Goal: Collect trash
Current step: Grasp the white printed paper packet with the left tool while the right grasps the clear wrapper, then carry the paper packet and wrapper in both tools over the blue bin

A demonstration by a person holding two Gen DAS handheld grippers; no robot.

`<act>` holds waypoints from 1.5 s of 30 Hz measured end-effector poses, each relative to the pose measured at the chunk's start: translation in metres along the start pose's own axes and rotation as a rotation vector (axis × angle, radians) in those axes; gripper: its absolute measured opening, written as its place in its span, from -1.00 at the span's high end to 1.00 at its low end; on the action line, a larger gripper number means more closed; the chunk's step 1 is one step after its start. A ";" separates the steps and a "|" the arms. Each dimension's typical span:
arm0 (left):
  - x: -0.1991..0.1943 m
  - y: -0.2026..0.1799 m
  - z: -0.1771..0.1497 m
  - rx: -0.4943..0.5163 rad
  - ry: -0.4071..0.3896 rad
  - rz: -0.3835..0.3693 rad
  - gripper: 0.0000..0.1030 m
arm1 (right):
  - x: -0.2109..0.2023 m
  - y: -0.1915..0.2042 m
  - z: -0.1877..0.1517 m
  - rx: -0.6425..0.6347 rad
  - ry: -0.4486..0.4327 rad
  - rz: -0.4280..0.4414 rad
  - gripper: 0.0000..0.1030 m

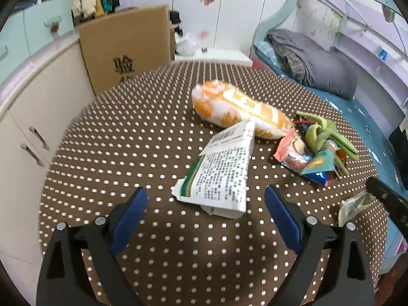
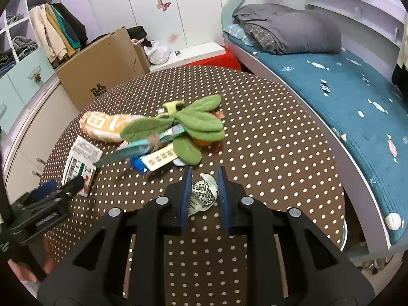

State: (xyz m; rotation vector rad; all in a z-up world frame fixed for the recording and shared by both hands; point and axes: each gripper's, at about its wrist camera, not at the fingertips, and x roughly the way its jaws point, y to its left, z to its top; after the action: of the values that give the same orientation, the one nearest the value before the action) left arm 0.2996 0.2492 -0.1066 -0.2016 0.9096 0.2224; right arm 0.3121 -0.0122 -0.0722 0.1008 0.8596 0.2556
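My left gripper (image 1: 206,193) is open and empty, its jaws on either side of the near end of a white printed paper wrapper (image 1: 221,170) lying flat on the brown dotted table (image 1: 127,140). The same wrapper shows in the right wrist view (image 2: 80,163). My right gripper (image 2: 204,176) is shut on a small crumpled white wrapper (image 2: 204,193), low over the table. It also shows at the right in the left wrist view (image 1: 354,206). A pile of colourful snack wrappers (image 1: 306,158) lies under a green leafy plush (image 2: 188,127). An orange and white bag (image 1: 237,109) lies behind.
A cardboard box (image 1: 125,48) stands at the table's far left edge, beside white cabinets (image 1: 30,127). A bed with a blue cover (image 2: 344,97) and grey bedding runs along the right. The left gripper's body (image 2: 48,199) shows at the left of the right wrist view.
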 end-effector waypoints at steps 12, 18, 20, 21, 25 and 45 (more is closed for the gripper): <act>0.000 0.001 -0.007 -0.007 -0.021 -0.009 0.18 | 0.003 -0.001 -0.011 -0.080 -0.001 0.007 -0.74; -0.016 0.007 -0.024 -0.018 -0.030 -0.021 0.18 | 0.013 0.018 -0.029 -0.228 0.054 -0.005 -0.74; -0.019 0.011 -0.026 -0.023 -0.031 -0.027 0.18 | 0.022 0.019 -0.034 -0.226 0.077 -0.021 -0.74; -0.022 0.011 -0.028 -0.021 -0.033 -0.028 0.18 | 0.026 0.018 -0.035 -0.219 0.092 -0.014 -0.73; -0.031 0.010 -0.036 -0.009 -0.044 -0.020 0.18 | 0.024 0.021 -0.032 -0.215 0.066 -0.026 -0.02; -0.065 -0.037 -0.045 0.069 -0.093 -0.079 0.18 | -0.018 -0.023 -0.026 -0.119 -0.025 0.001 0.35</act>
State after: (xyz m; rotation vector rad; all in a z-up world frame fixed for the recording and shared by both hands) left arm 0.2373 0.1950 -0.0782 -0.1618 0.8141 0.1262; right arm 0.2850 -0.0391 -0.0801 -0.0065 0.8179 0.3056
